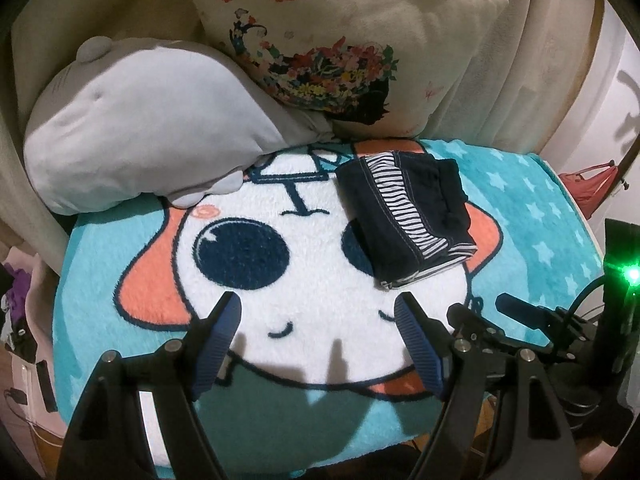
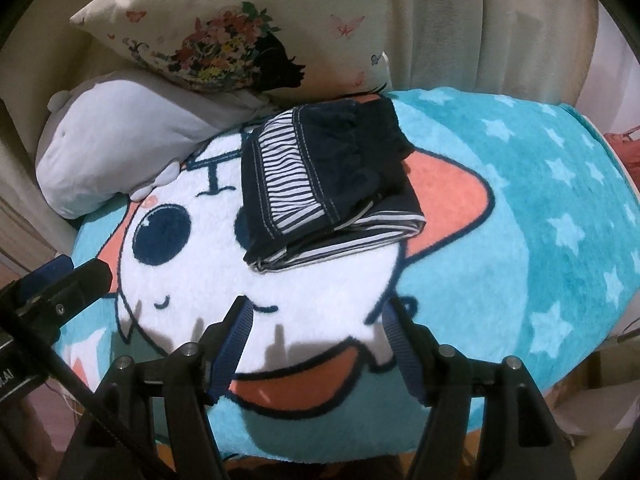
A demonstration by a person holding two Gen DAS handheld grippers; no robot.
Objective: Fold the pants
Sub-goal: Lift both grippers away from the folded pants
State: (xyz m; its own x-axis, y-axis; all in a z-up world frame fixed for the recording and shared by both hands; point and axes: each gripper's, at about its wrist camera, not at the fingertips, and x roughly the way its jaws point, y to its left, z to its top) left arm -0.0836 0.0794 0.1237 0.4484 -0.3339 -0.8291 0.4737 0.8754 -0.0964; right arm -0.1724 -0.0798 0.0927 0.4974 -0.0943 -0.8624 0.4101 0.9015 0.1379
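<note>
Pants (image 2: 328, 188): navy, with a striped side panel and white stitching, seen folded into a compact stacked rectangle. They are laid on the cartoon-face blanket (image 2: 540, 208), across the white face and one orange ear, toward the far side near the pillows. Several layers are visible at the near edge, squared roughly one over another, which suggests the folding is finished or nearly so.

Left claw (image 1: 320, 320): fingers spread wide, nothing pinched, held above the near part of the blanket and well apart from the pants (image 1: 404, 216). Right claw (image 2: 316, 320): likewise spread and empty, hovering short of the bundle. Both appear drawn back to leave the fold undisturbed; this is judged, not seen.

A grey plush pillow (image 1: 132, 128) and a floral cushion (image 1: 340, 28) are propped behind, against the pale curtain (image 2: 460, 20), clear of the working patch.

The bundle is judged soft and liable to spring open at the top flap if nudged. Only a final press or tidy of the near edge may remain.
</note>
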